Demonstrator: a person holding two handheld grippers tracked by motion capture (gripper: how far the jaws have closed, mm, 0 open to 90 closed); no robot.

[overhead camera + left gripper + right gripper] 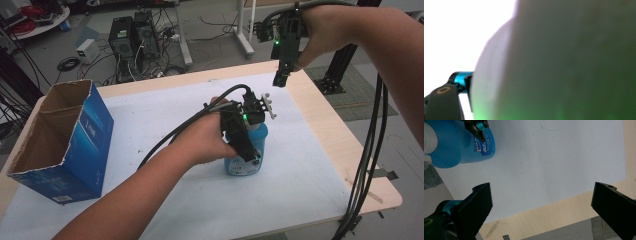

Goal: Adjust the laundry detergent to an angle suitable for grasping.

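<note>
A blue bottle with a pale top stands upright in the middle of the white mat. My left gripper reaches down over it from above, one black jaw lying along its front, and the hand wraps its left side. In the left gripper view the bottle's pale surface sits blurred right against the jaw pad. The right gripper view has the bottle at the top left, a left fingertip on its label. My right gripper hangs open above the table's far right, empty.
An open blue cardboard box stands at the table's left edge. Thick black cables hang from the right arm past the table's right side. Beyond the far edge are table legs and computer cases on the floor.
</note>
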